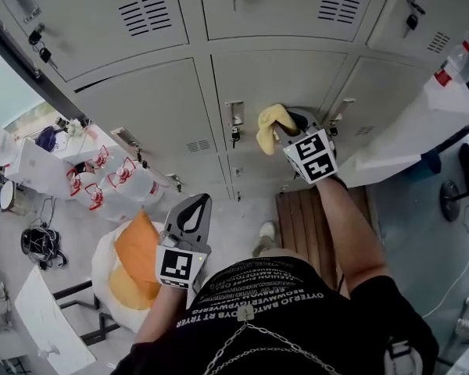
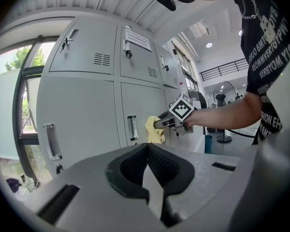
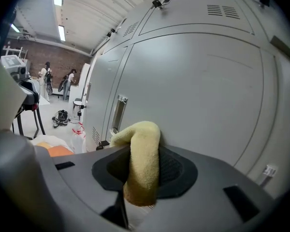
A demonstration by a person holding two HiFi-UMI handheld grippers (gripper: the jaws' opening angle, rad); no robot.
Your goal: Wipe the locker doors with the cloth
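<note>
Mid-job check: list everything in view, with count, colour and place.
locker doors: several, grey, stacked rows ahead
cloth: one, yellow, at the middle door
bench: one, brown slats, floor below the locker doors
sack: one, white with orange contents, floor at left
cables: one bundle, black, floor far left
right tool: one, grey, shut on the cloth
left tool: one, grey, shut, empty, back from the locker doors

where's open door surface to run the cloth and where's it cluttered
Free: the flat grey locker door panel right of its recessed metal handle, below the vent slots. Crowded: the handle edge with its hanging key, where the yellow terry cloth sits.
</note>
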